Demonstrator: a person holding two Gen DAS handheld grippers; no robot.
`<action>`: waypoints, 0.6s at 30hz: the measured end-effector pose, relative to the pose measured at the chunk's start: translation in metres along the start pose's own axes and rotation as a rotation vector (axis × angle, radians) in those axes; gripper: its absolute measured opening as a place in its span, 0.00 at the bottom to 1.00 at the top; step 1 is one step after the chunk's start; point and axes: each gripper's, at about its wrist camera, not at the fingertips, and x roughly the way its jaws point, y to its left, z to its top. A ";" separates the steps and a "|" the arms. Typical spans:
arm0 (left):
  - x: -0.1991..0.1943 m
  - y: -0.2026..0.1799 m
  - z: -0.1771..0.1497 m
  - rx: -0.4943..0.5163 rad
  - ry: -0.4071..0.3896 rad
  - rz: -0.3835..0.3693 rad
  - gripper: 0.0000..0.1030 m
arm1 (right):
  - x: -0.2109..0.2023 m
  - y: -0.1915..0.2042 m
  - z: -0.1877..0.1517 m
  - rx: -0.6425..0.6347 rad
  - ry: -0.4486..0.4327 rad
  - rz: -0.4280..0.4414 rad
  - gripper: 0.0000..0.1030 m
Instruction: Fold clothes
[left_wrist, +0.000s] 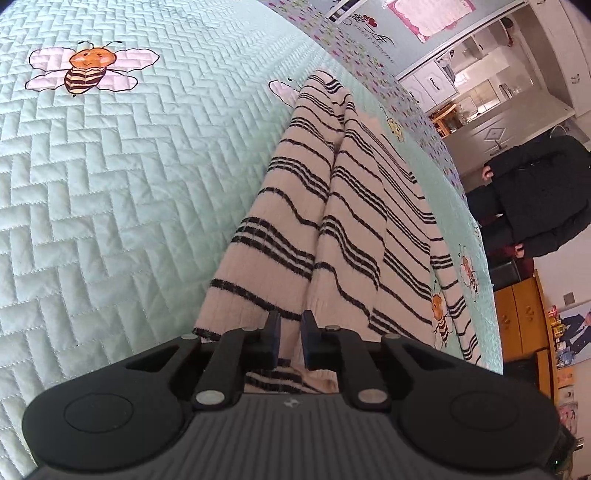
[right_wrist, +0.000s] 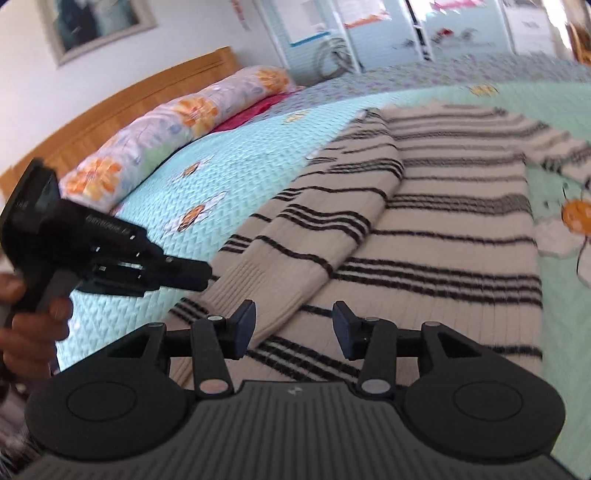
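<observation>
A cream sweater with black stripes (left_wrist: 354, 206) lies flat on the mint quilted bedspread (left_wrist: 129, 184). One sleeve (right_wrist: 314, 229) is folded over the body (right_wrist: 461, 236). My left gripper (left_wrist: 290, 319) hovers low over the sweater's near edge, its jaws a narrow gap apart with striped knit showing through the gap, not pinched. In the right wrist view the left gripper (right_wrist: 201, 275) points at the sweater's left edge. My right gripper (right_wrist: 294, 314) stands open just above the folded sleeve's cuff, with nothing held between its fingers.
A floral pillow (right_wrist: 177, 122) and a wooden headboard (right_wrist: 129, 103) lie at the bed's far left. A person in a dark jacket (left_wrist: 535, 195) stands beyond the bed near a wooden cabinet (left_wrist: 517, 317). A hand (right_wrist: 33, 321) holds the left gripper.
</observation>
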 end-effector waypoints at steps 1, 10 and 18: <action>0.001 -0.002 -0.001 0.005 0.003 -0.004 0.22 | 0.002 -0.002 -0.001 0.031 -0.001 0.002 0.45; 0.025 -0.018 -0.003 0.080 0.036 0.007 0.31 | 0.032 -0.008 -0.002 0.240 0.038 0.045 0.31; 0.004 -0.035 0.009 0.198 -0.074 0.043 0.06 | 0.032 -0.009 -0.002 0.328 0.021 0.145 0.04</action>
